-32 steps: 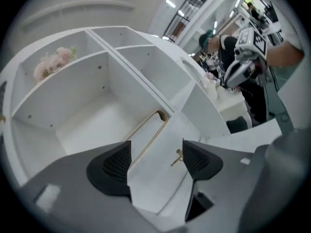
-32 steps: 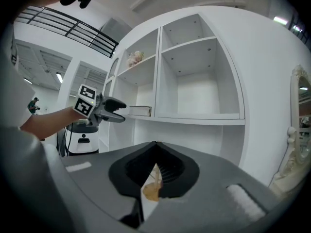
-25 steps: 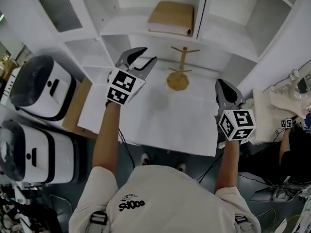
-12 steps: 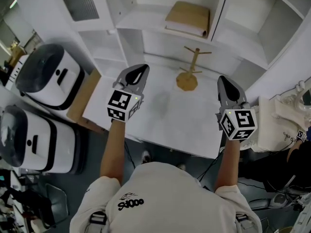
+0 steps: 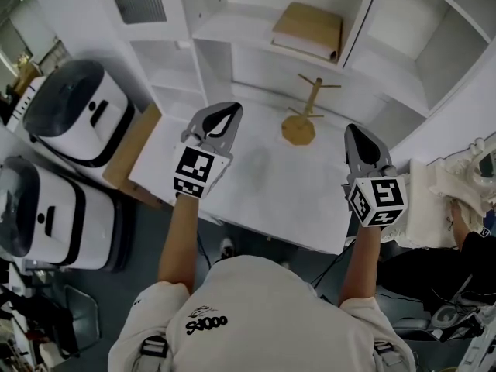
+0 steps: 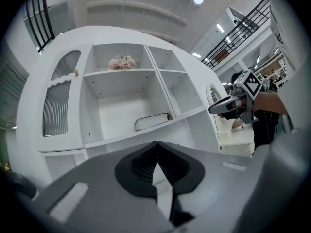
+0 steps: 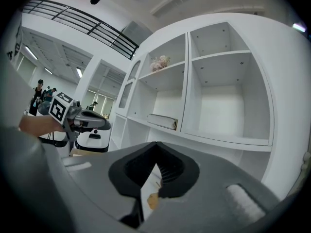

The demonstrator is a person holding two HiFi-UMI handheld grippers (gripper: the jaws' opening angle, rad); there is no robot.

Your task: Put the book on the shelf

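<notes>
The book (image 5: pixel 308 29), tan-covered, lies flat on a middle board of the white shelf unit (image 5: pixel 225 29); it also shows as a pale slab in the left gripper view (image 6: pixel 153 121) and the right gripper view (image 7: pixel 163 122). My left gripper (image 5: pixel 225 115) hovers over the left part of the white table (image 5: pixel 287 200), jaws shut with nothing between them (image 6: pixel 156 148). My right gripper (image 5: pixel 357 134) hangs over the table's right side, also shut and empty (image 7: pixel 155 147). Both grippers are well short of the book.
A wooden peg stand (image 5: pixel 304 115) sits at the back of the table between the grippers. Two white domed appliances (image 5: pixel 74 111) (image 5: pixel 39 215) and a brown board (image 5: pixel 132 149) stand left. Flowers (image 6: pixel 122 62) sit on an upper shelf. A person's hand and white cloth (image 5: pixel 453 200) are at right.
The left gripper's jaws were open near the shelf a second ago; they have shut, and the gripper has drawn back toward me over the table. The right gripper has hardly moved.
</notes>
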